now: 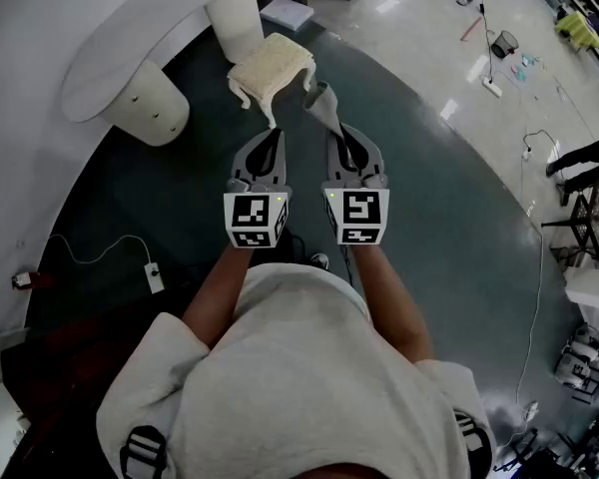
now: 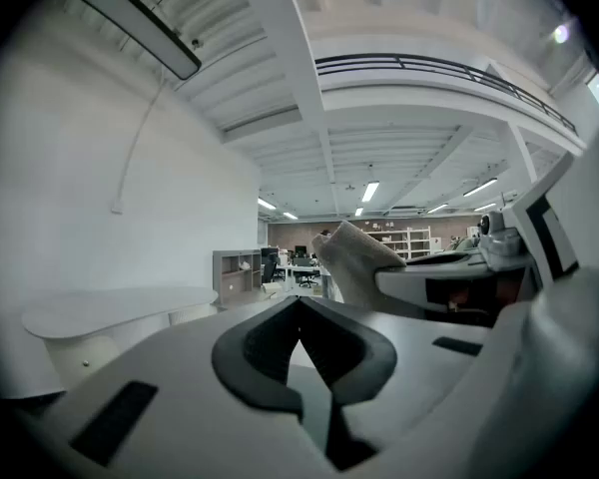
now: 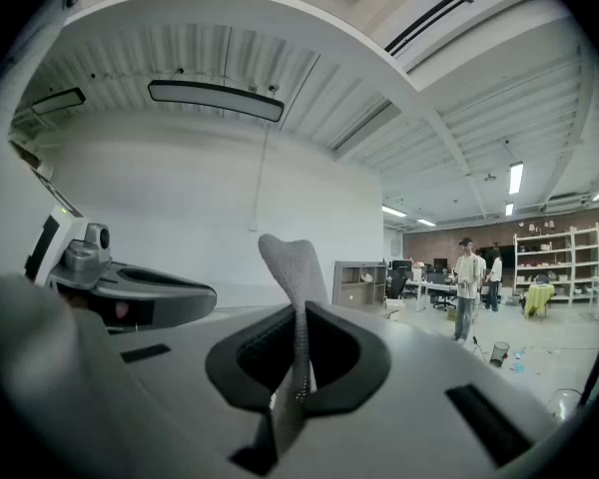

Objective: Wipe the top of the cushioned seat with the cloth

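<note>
Grey cloth (image 1: 324, 106) is pinched upright in my right gripper's (image 1: 337, 136) closed jaws; my left gripper (image 1: 276, 136) is shut and empty. Cushioned seat (image 1: 272, 66) stands ahead of both tools, clear of them (cream pile top). Best to lower the right until the cloth's free end lies flat on top, then sweep edge to edge.
</note>
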